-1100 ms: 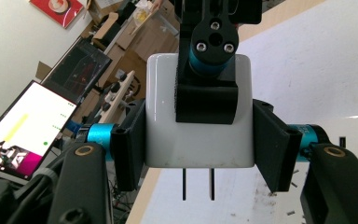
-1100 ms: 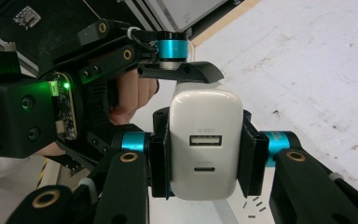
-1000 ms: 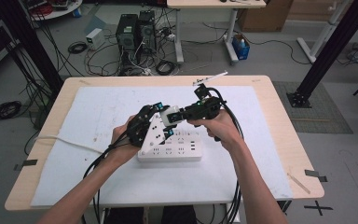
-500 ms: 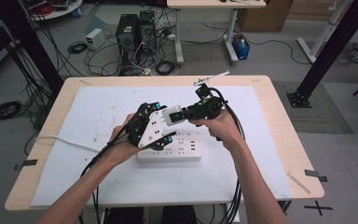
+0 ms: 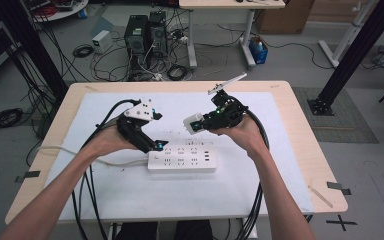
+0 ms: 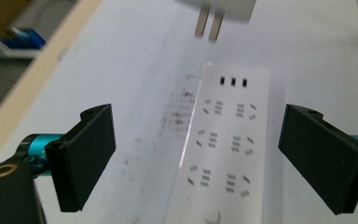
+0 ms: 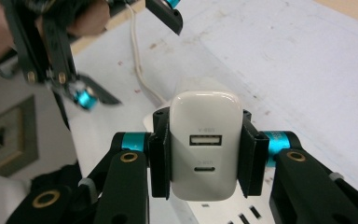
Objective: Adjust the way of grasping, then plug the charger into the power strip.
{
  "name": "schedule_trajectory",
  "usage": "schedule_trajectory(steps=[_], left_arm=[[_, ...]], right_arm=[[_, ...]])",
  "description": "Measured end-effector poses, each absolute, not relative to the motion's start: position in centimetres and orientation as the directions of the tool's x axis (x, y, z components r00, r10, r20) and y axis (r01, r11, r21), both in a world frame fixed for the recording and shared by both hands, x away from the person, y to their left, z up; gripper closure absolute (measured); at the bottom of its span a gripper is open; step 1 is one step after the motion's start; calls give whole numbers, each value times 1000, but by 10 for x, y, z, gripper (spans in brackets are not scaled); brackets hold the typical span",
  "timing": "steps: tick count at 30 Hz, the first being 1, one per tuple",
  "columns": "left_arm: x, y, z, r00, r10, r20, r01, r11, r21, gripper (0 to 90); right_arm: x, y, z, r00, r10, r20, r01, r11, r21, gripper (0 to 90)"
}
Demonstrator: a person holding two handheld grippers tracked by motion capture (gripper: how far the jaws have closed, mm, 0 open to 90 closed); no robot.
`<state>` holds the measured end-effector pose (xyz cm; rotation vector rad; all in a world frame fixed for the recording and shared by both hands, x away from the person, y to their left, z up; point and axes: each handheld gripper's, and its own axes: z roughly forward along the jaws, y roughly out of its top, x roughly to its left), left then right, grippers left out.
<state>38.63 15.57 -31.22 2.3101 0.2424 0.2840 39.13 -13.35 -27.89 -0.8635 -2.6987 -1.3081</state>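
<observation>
A white power strip (image 5: 181, 161) lies flat on the white mat, its cord (image 5: 60, 150) running off to the left. My right gripper (image 5: 200, 121) hovers just above the strip's far side, shut on a white USB charger (image 5: 193, 123). In the right gripper view the charger (image 7: 205, 144) sits squarely between the jaws, ports facing the camera. My left gripper (image 5: 155, 131) is open over the strip's left end. In the left gripper view the jaws stand wide apart on either side of the strip (image 6: 223, 144), and the charger's two prongs (image 6: 209, 25) hang above the strip's far end.
The wooden table (image 5: 305, 150) is covered by a white mat (image 5: 260, 200) with smudges near the strip. Black cables trail from both grippers off the front edge. A thin stick (image 5: 320, 196) lies at the right front corner. Computers and cables sit on the floor beyond.
My left gripper has drawn back to the left, away from the charger and the right gripper. The right gripper keeps the charger at about the same place above the strip.
</observation>
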Motion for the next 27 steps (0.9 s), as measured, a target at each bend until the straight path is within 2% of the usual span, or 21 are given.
schedule_trajectory(steps=[5,10,11,14,17,20,27], left_arm=[[409,182,-306,964,266,5,193,-710,677,111],[419,195,-297,965,259,33,202,-822,532,110],[419,195,-297,965,259,33,202,-822,532,110],[431,201,-295,969,240,63,204,-915,349,110],[436,205,-299,967,241,83,214,-944,250,110],[439,206,-303,969,238,61,218,-949,228,111],[440,210,-317,965,250,73,230,-950,211,111]], right_arm=[[387,-133,-274,-859,478,183,457,556,694,623],[385,-132,-272,-875,464,137,427,607,671,623],[385,-132,-272,-875,464,137,427,607,671,623],[384,-131,-271,-879,467,102,413,634,654,623],[384,-130,-272,-884,458,87,402,655,640,623],[384,-126,-275,-898,436,56,376,695,613,623],[390,-104,-295,-951,307,-46,251,847,469,623]])
